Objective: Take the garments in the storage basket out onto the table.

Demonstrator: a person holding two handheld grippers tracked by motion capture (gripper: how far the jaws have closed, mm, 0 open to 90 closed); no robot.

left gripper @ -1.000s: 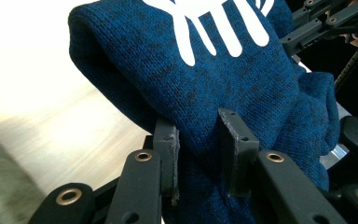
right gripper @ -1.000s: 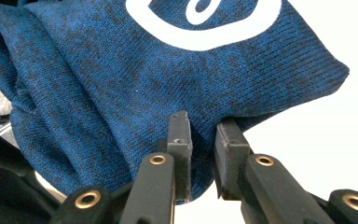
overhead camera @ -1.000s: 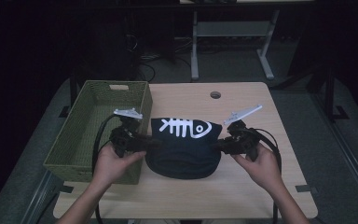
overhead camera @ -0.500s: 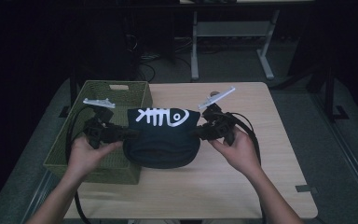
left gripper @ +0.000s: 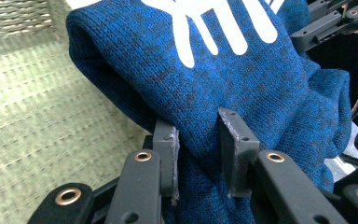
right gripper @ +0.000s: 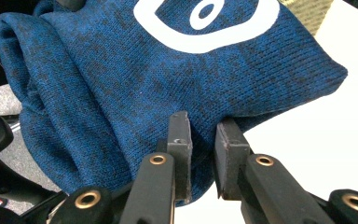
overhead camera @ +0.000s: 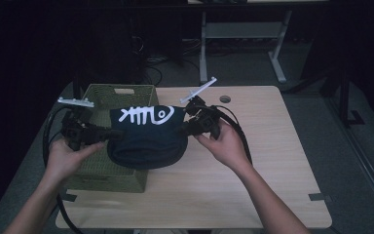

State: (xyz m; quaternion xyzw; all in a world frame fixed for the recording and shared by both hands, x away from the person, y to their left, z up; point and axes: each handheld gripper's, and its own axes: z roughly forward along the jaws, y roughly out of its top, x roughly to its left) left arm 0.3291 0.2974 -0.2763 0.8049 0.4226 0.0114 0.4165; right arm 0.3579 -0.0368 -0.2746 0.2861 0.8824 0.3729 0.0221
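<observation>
Folded dark-blue knit garment with a white fish-skeleton print (overhead camera: pixel 146 136) hangs between the two grippers, lifted off the light wooden table (overhead camera: pixel 253 190) and sitting partly over the near right corner of the olive-green woven basket (overhead camera: pixel 121 95). The left gripper (overhead camera: pixel 108 134) pinches the garment's left edge; in the left gripper view its jaws press on a thick fold of the knit (left gripper: pixel 261 107), with the basket's woven weave (left gripper: pixel 37 116) right behind. The right gripper (overhead camera: pixel 184 127) clamps the right edge, and in the right gripper view its jaws bite the lower hem (right gripper: pixel 121 93) above bare tabletop (right gripper: pixel 317 140). Black cables (overhead camera: pixel 48 141) loop from the grippers beside the person's forearms. A round cable hole (overhead camera: pixel 225 99) lies in the table's far side, well apart from the garment. Beyond the table, a grey metal desk frame (overhead camera: pixel 243 36) stands on the dark floor.
</observation>
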